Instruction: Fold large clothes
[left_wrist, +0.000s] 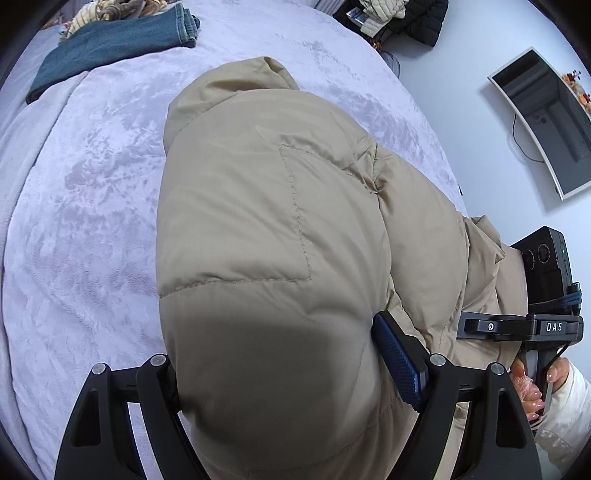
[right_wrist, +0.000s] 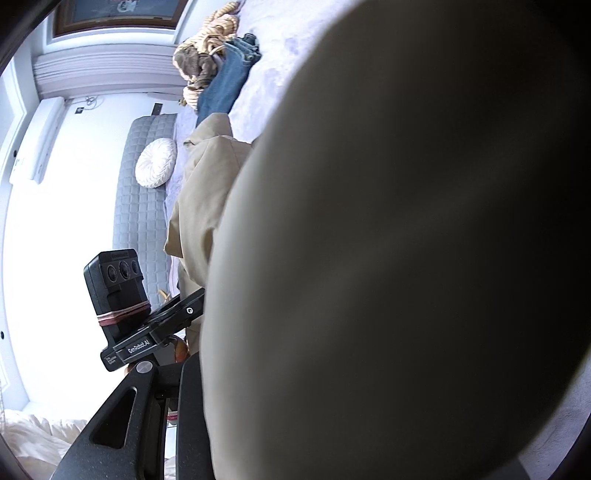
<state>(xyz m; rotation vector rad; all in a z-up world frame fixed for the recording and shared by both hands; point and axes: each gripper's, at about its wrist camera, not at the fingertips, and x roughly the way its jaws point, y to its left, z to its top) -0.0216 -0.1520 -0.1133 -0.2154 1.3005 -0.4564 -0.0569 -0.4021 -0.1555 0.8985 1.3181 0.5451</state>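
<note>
Beige puffer jacket (left_wrist: 266, 236) fills right view; left shows tongs (left_wrist: 291, 373) gripping it.

1. One beige padded jacket (left_wrist: 266, 229), bulging between the jaws of the left gripper (left_wrist: 288, 373).
2. One folded pair of blue jeans (left_wrist: 110, 48), far beyond the jaws, on the bed (left_wrist: 74, 206).
3. One heap of striped and brown clothes (right_wrist: 207, 55), beside the jeans.
4. Two grippers: the left, and the right gripper (left_wrist: 532, 325) to the right of the jaws.
5. One round white cushion (right_wrist: 156, 168), left of the right gripper's jaws.
6. One wall-mounted screen (left_wrist: 546, 122), up and right of the jaws.
</note>
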